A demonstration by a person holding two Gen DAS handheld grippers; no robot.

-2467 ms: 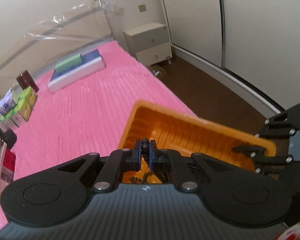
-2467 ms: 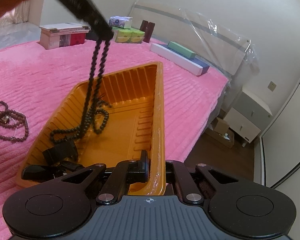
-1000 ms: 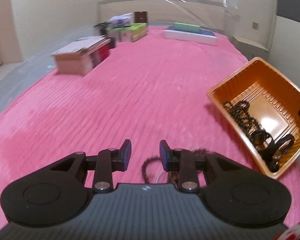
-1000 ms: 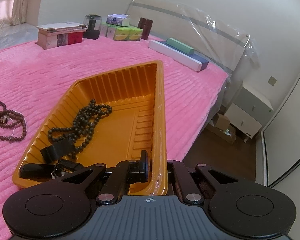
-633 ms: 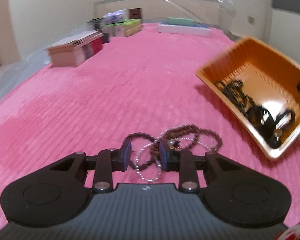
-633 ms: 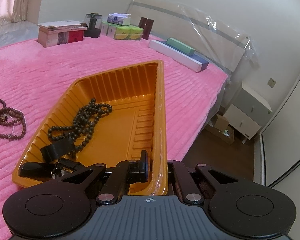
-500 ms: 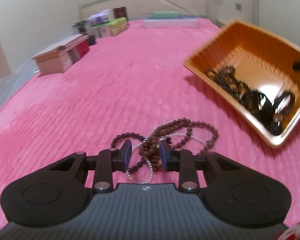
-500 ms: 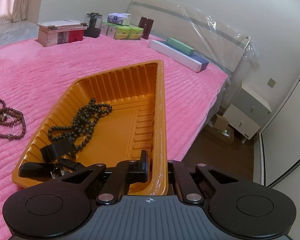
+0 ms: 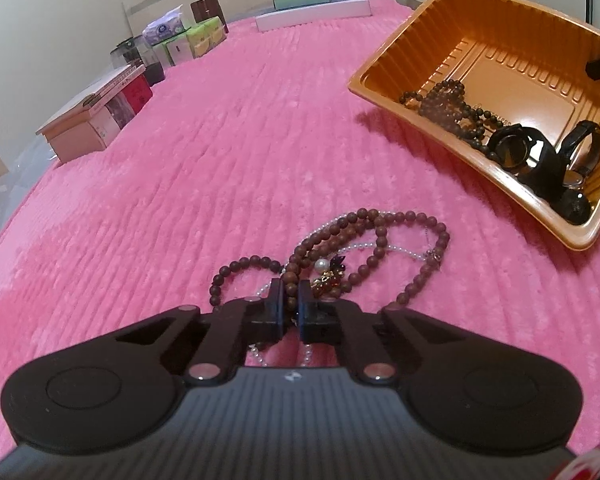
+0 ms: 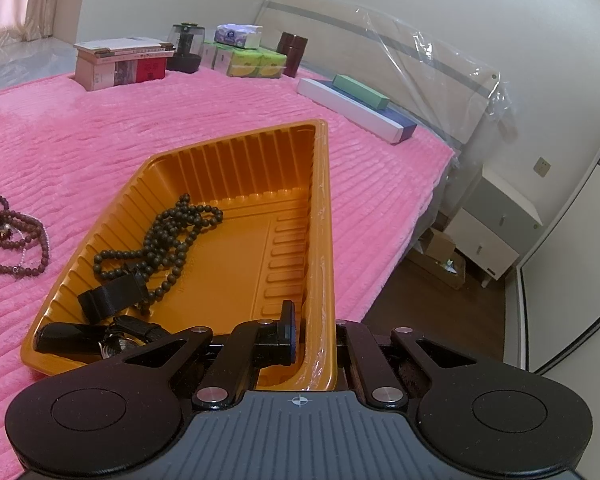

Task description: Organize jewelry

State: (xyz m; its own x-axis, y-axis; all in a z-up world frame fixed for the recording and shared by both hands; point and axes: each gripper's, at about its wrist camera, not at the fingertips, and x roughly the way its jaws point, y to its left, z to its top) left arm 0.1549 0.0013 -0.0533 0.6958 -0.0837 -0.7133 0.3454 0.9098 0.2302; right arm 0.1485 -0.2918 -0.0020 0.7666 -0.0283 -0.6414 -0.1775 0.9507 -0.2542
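Observation:
A tangle of brown bead necklace (image 9: 364, 232), a thin pearl strand (image 9: 400, 250) and a small charm lies on the pink blanket. My left gripper (image 9: 291, 304) is down on it, its jaws closing with a brown bead strand pinched between the pads. The same tangle (image 10: 16, 240) shows at the left edge of the right wrist view. The orange tray (image 9: 440, 12) holds a dark bead necklace (image 9: 448, 108) and black watches (image 9: 536, 156). My right gripper (image 10: 312, 340) is shut on the tray's near rim (image 10: 324, 220); its outer finger is hidden behind the rim.
Stacked books (image 9: 96, 116), tissue packs (image 9: 192, 40) and a long white box (image 9: 312, 14) line the far side of the bed. The bed's edge drops to a wooden floor (image 10: 440, 308) right of the tray, with a white nightstand (image 10: 496, 224) beyond.
My left gripper came down onto the brown bead tangle and its jaws went from open to closed on a strand. The right gripper and tray stayed put.

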